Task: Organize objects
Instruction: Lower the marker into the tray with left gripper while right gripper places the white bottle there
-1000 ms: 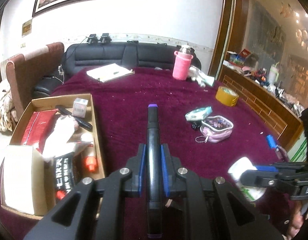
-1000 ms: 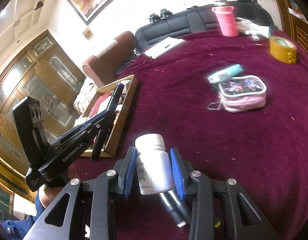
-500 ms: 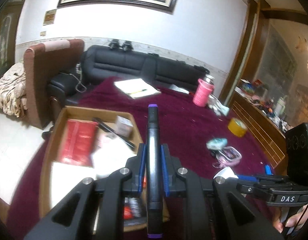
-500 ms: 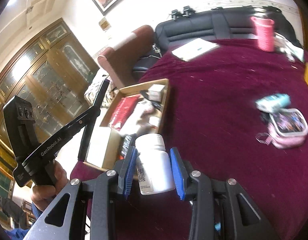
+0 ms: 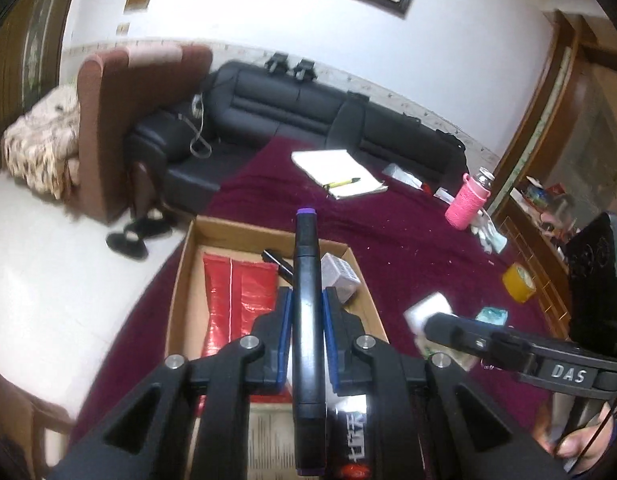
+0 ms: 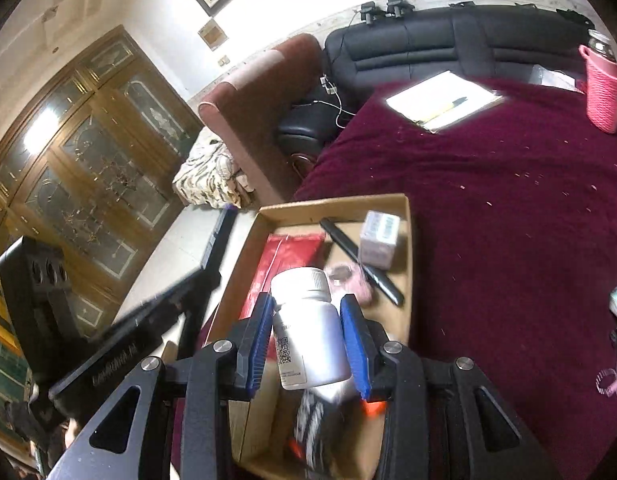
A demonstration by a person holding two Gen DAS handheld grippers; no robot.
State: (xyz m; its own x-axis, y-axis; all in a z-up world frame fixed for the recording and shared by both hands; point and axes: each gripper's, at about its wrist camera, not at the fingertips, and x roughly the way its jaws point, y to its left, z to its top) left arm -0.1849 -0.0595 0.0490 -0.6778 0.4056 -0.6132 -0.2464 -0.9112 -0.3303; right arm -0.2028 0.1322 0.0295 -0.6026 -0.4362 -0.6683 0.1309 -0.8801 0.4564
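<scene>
My left gripper is shut on a black marker with purple ends and holds it above the cardboard box. My right gripper is shut on a white pill bottle and holds it above the same box. The box holds a red packet, a black pen, a small white carton and a black packet. The right gripper also shows in the left wrist view, and the left gripper in the right wrist view.
The box sits at the left edge of a maroon cloth-covered table. On the table lie a notebook with a pen, a pink-sleeved bottle, a yellow tape roll and a teal packet. A black sofa stands behind.
Both grippers have moved left with their loads, from over the open cloth to above the cardboard box. The box now lies directly under both.
</scene>
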